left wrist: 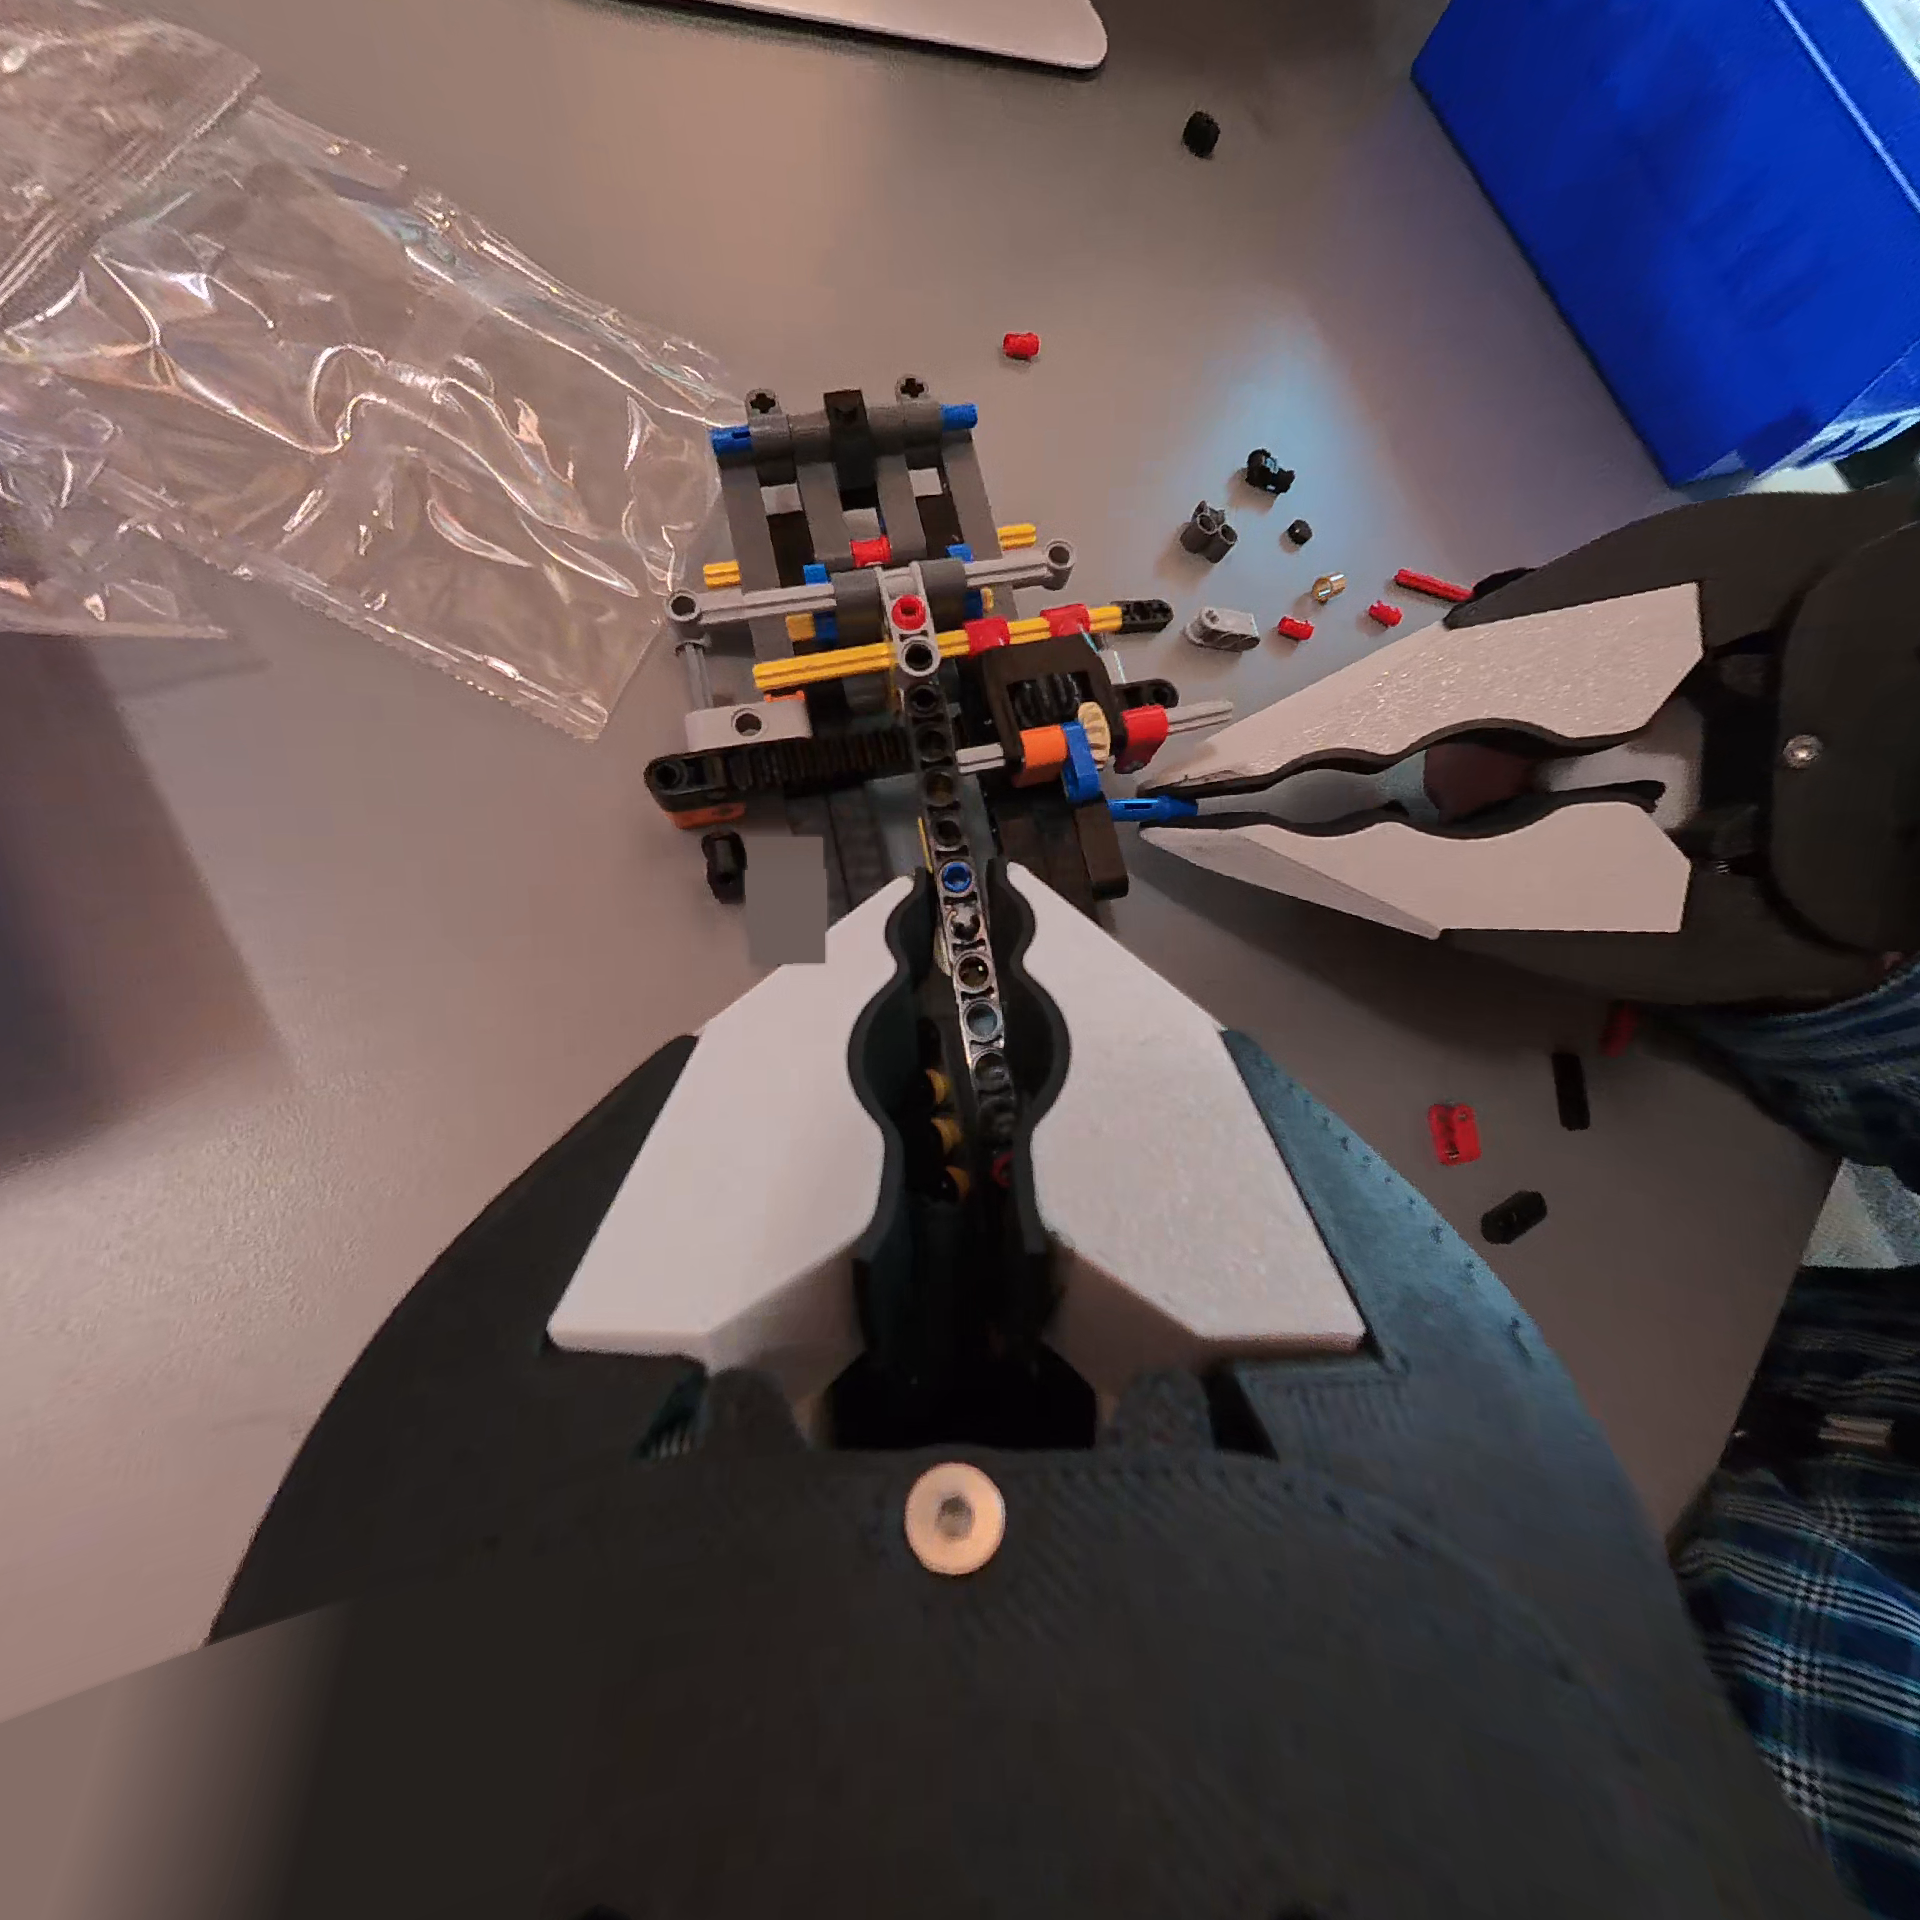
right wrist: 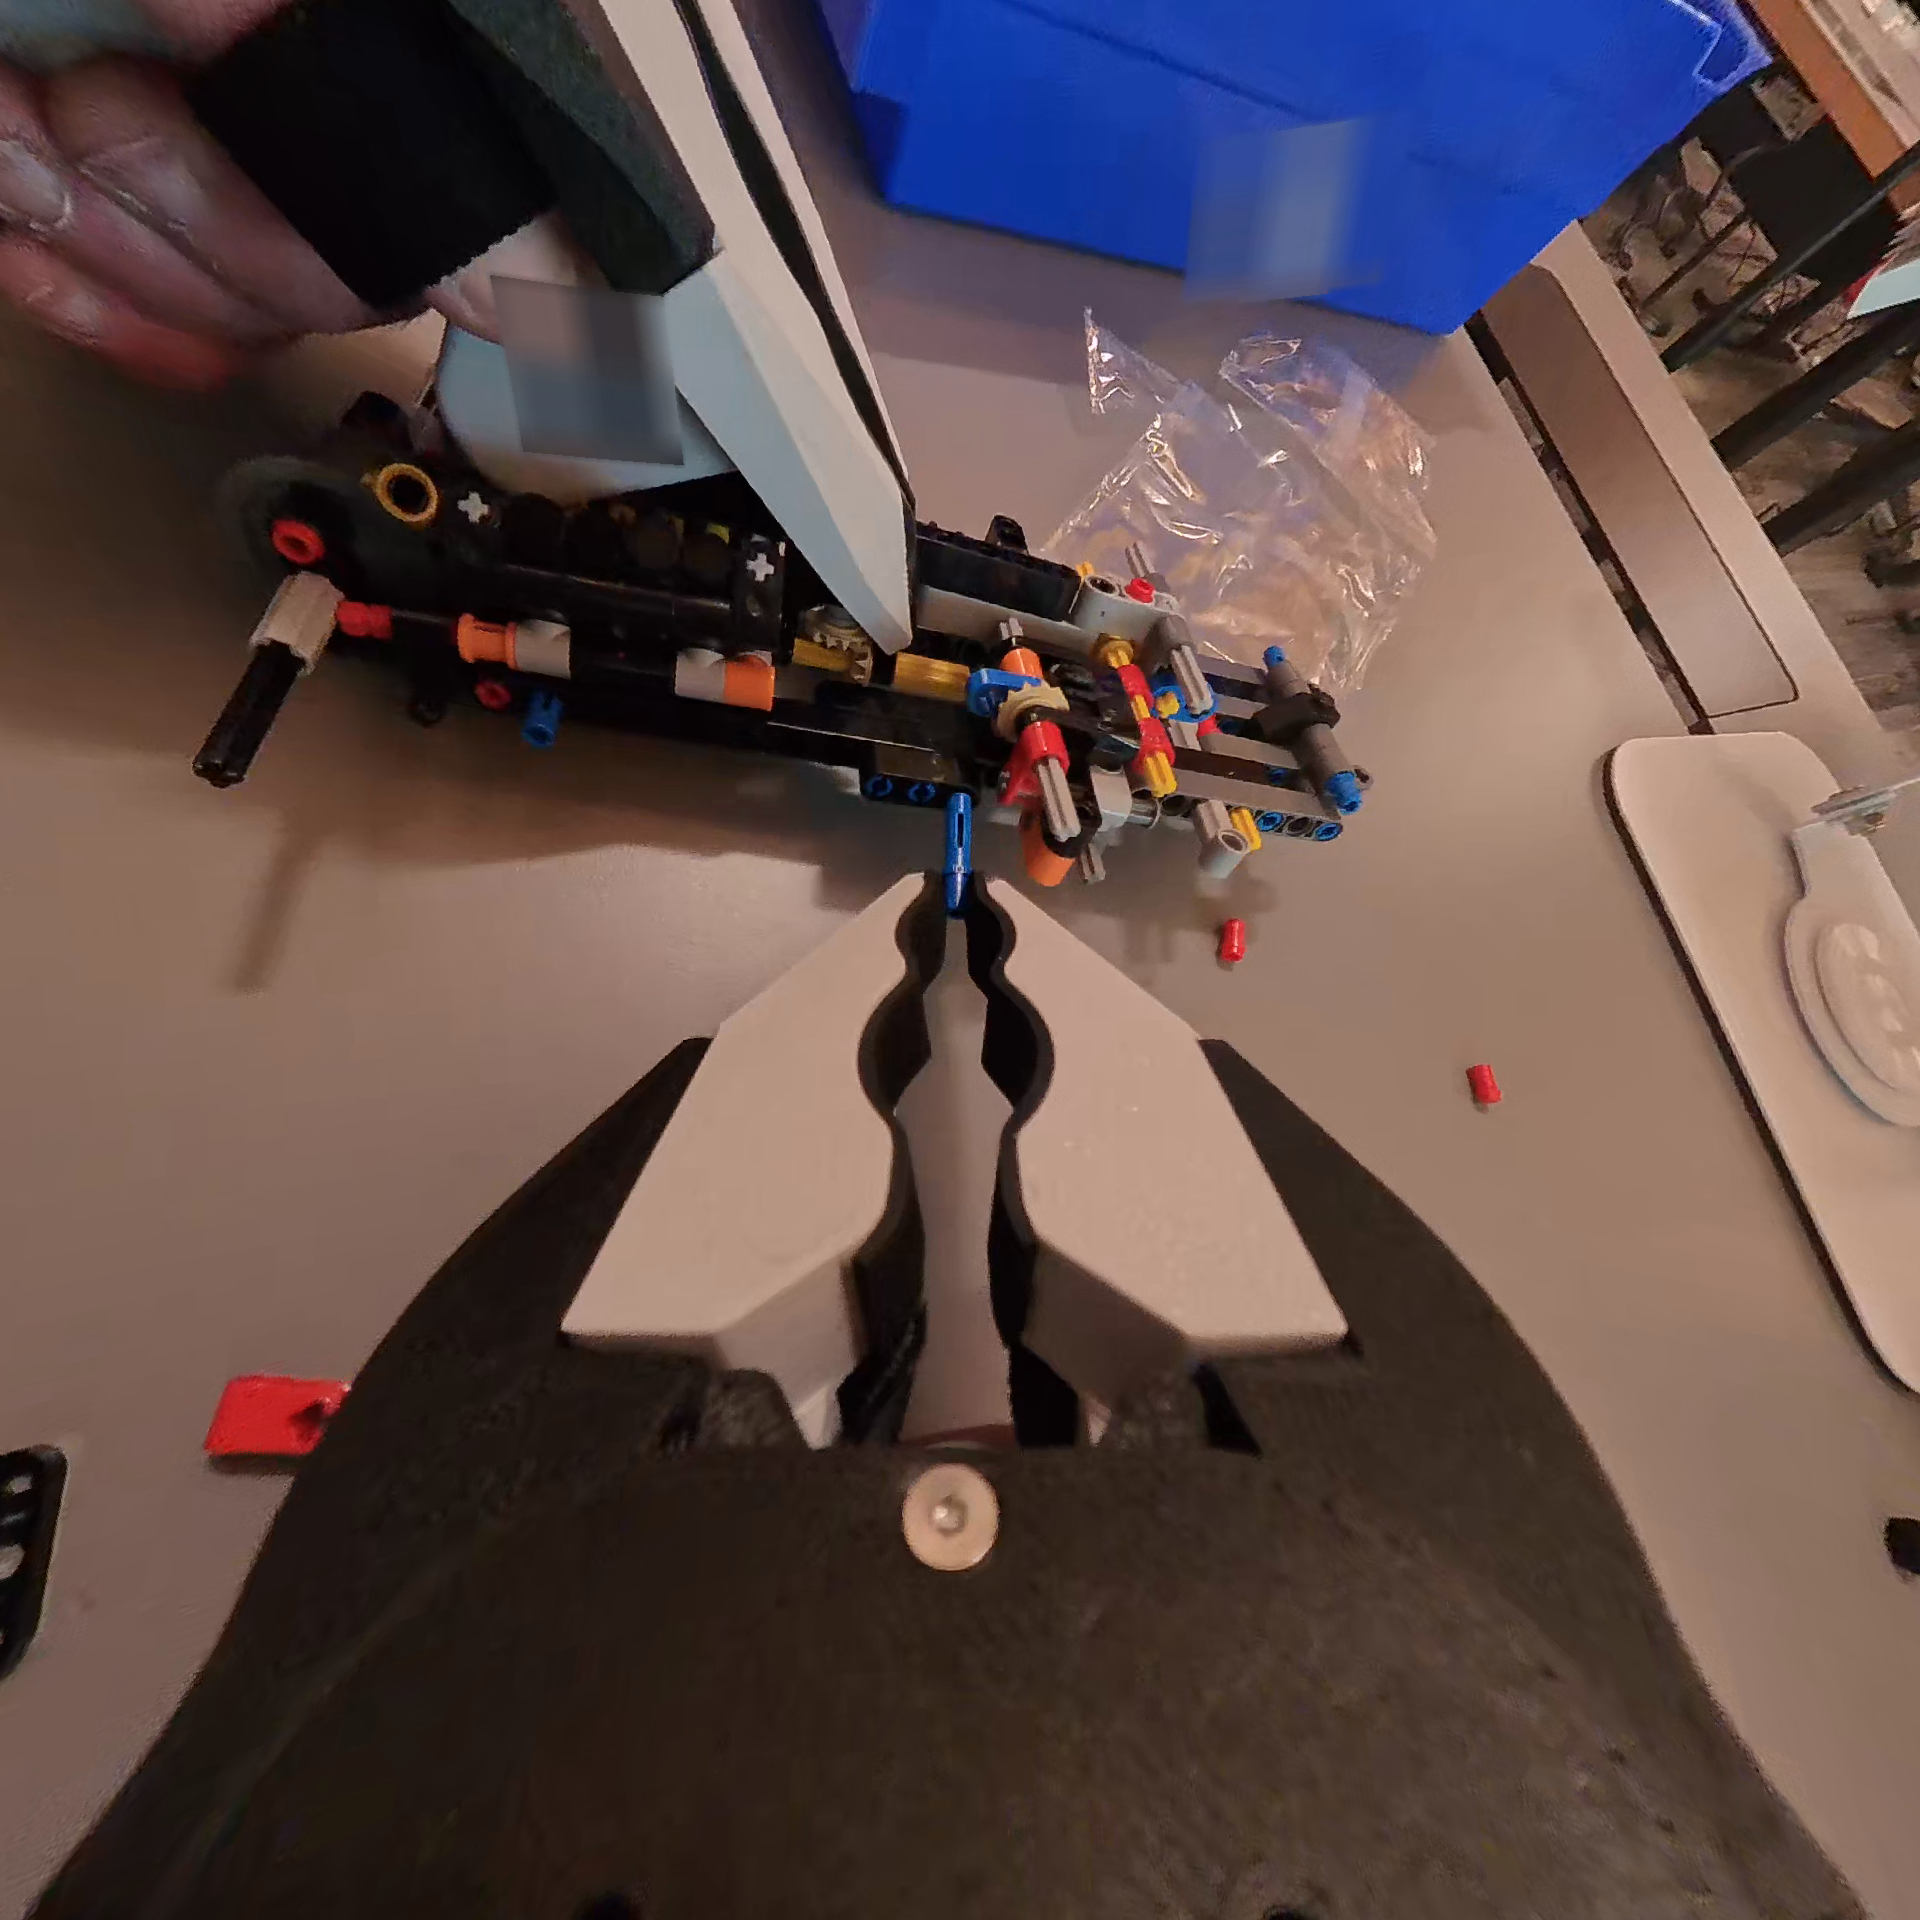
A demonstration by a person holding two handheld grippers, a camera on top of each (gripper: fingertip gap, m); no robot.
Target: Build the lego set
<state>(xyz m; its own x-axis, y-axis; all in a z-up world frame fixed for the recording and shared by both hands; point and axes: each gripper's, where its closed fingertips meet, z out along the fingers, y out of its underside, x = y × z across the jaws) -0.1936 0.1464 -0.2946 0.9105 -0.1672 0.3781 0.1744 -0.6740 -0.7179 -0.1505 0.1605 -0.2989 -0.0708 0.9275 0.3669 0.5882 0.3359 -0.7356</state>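
Observation:
A long lego model (left wrist: 883, 623) of black, grey, yellow, red and blue beams lies on the grey table; it also shows in the right wrist view (right wrist: 727, 675). My left gripper (left wrist: 956, 883) is shut on the model's long black beam (left wrist: 971, 977) and holds it from the near end. My right gripper (right wrist: 956, 894) is shut on a small blue pin (right wrist: 956, 842), with the pin's tip at the model's near side. In the left wrist view the right gripper (left wrist: 1153, 800) comes in from the right with the blue pin (left wrist: 1143, 807) at its tips.
A crumpled clear plastic bag (left wrist: 312, 395) lies left of the model. A blue bin (left wrist: 1714, 229) stands at the back right. Several small loose parts (left wrist: 1288, 582) lie right of the model, among them a red piece (right wrist: 275, 1413) and small red pins (right wrist: 1483, 1083). A person's hand (right wrist: 135, 208) holds the left gripper. There is about 5 centimetres between the tips of the two grippers. About 12 centimetres separates my right fingertips from the red piece (right wrist: 275, 1413).

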